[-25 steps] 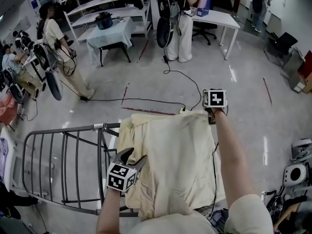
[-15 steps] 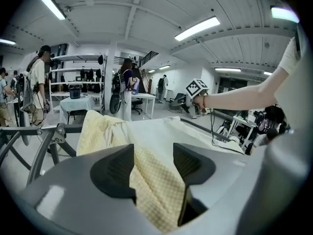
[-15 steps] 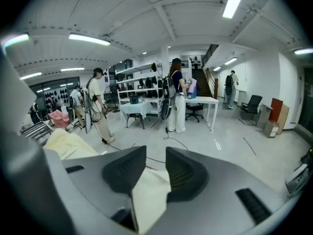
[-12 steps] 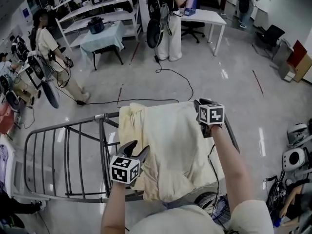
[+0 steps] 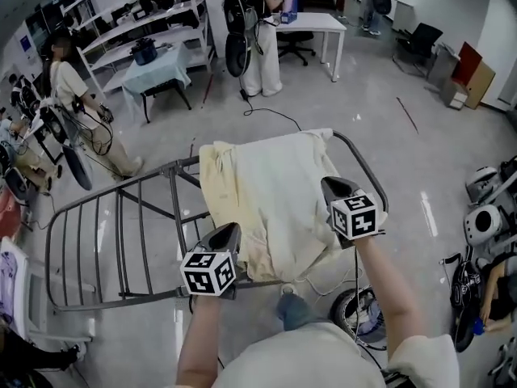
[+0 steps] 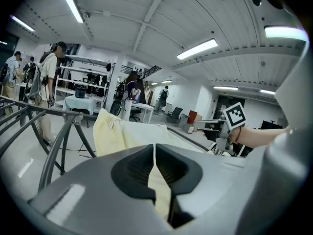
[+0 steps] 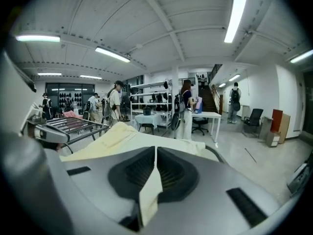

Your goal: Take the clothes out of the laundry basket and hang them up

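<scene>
**Here, both grippers pinch a garment draped on the rack**

We see the cream garment (image 5: pixel 271 188) spread over one end of the grey drying rack (image 5: pixel 121 299). The left gripper (image 5: pixel 226 233) is at its near left edge and the right gripper (image 5: pixel 331 187) at its near right edge. Both pairs of jaws have just been closing. In each gripper view they are pressed together on a fold of the fabric.

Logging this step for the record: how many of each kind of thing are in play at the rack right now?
Cream garment: 1
Drying rack: 1
Hand-held grippers: 2, the left hand-held gripper and the right hand-held gripper, both shut on the garment
Total: 4
</scene>
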Tool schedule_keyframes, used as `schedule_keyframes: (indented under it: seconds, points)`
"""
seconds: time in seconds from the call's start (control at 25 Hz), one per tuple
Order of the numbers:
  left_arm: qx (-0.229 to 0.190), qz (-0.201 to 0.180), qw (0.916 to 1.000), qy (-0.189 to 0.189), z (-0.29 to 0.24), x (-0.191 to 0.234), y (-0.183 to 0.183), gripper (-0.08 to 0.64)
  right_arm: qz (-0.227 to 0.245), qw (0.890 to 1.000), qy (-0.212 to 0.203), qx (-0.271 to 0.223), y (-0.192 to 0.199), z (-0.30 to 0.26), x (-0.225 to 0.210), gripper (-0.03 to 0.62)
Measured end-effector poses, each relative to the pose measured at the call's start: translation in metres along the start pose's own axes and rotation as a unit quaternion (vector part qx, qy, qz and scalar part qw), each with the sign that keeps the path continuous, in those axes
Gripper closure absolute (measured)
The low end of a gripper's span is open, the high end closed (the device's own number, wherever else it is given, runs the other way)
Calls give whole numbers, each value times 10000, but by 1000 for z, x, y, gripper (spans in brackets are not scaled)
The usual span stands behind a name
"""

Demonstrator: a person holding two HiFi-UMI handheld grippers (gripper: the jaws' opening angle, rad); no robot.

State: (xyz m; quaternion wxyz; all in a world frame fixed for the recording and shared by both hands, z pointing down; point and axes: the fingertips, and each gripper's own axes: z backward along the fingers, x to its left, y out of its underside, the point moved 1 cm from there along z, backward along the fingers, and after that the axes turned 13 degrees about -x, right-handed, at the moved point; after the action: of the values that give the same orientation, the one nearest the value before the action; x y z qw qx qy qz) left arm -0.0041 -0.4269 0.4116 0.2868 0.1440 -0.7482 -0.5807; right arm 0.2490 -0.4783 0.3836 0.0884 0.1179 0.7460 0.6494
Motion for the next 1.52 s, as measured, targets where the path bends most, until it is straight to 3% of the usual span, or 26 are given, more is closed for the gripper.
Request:
schedule_keyframes:
  seconds: [0.24, 0.44, 0.72, 1.04, 1.36, 1.52]
  points:
    - [-150, -133, 9995, 263, 62, -35, 16, 548, -179, 9995, 163, -209, 16, 93, 52, 588]
    - [-125, 5, 9989, 449, 109, -67, 35, 549, -325, 9990, 222, -189, 36, 167, 97, 591]
    - [-26, 93, 9958, 908, 130, -120, 56, 549, -168, 9993, 301, -137, 50, 248, 117, 591]
    - [136, -2, 9867, 1619, 118, -188, 83, 549, -410, 9946, 901, -309, 66, 324, 94, 591]
    - [494, -220, 9726, 2261, 78, -303, 130, 549, -615, 9835, 1685, -231, 100, 434, 12, 591]
    - [660, -59, 9665, 2481, 56, -355, 156, 549, -730, 9763, 2028, -174, 118, 481, -28, 591]
